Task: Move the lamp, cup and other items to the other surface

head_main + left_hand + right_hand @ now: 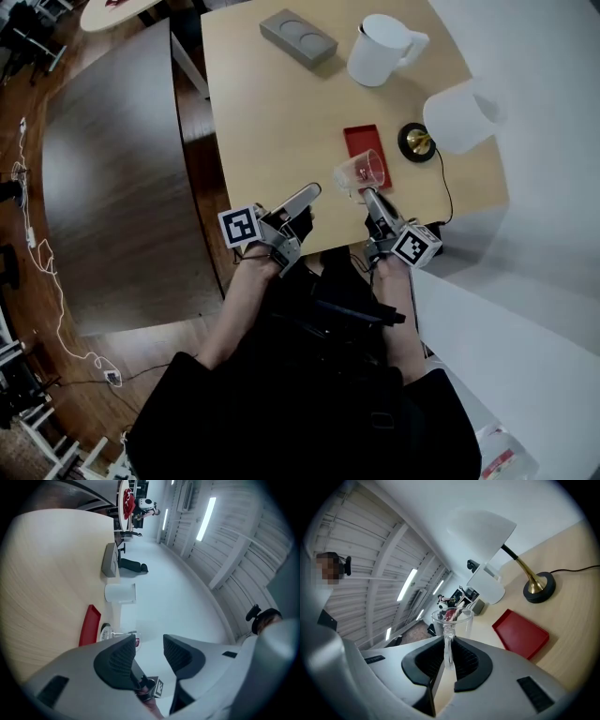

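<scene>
A clear glass cup hangs just above the light wood table, over the near end of a flat red tray. My right gripper is shut on the cup's handle, and the bowl of the cup stands out past the jaws. The lamp, with a white shade and a black-and-gold base, stands at the table's right edge. My left gripper is over the near table edge, open with nothing between its fingers.
A white pitcher and a grey block sit at the far side of the light table. A dark table stands to the left across a narrow gap. The lamp's black cord runs off the right edge.
</scene>
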{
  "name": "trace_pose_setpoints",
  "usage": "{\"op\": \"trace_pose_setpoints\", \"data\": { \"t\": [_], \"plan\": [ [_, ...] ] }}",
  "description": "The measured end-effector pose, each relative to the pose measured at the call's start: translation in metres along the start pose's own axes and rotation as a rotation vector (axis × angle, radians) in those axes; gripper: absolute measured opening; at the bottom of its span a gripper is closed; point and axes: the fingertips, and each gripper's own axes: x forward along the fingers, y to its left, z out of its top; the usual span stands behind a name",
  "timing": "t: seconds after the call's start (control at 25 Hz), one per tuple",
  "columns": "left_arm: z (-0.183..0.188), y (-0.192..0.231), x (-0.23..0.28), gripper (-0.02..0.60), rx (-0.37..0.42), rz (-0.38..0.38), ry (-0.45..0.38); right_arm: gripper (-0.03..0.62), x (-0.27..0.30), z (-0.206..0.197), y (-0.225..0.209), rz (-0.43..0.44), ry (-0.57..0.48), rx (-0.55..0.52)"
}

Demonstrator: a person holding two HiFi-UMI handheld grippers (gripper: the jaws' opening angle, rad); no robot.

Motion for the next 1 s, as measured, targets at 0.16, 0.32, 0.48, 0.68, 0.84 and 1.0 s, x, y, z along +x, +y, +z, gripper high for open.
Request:
{"op": "trace_pose_setpoints", "data": {
  "t": [0.16, 0.32, 0.48, 0.68, 0.84, 1.0],
  "plan": [
    [0.018, 0.004, 0.006, 0.209, 0.011, 0.031, -0.076, 0.066, 0.028, 0.005, -0.022, 0.007, 0.087, -0.022],
    [0.029, 0.013, 0.006, 0.209, 0.022, 0.084, -0.157, 0.066, 0.052, 0.001, -0.042, 0.039, 0.177, -0.022],
    [0.034, 0.020, 0.016, 0.209, 0.035, 0.124, -0.207, 0.066, 0.066, 0.003, -0.060, 0.057, 0.232, -0.015],
    [0.031, 0.024, 0.026, 0.209, 0.041, 0.164, -0.264, 0.066, 0.080, 0.005, -0.078, 0.076, 0.291, -0.046],
    [0.028, 0.024, 0.030, 0.209, 0.056, 0.195, -0.310, 0.066, 0.087, 0.009, -0.088, 0.092, 0.327, -0.057],
    [0.023, 0.023, 0.033, 0.209, 0.068, 0.220, -0.338, 0.066, 0.093, 0.011, -0.097, 0.096, 0.353, -0.076]
  ]
}}
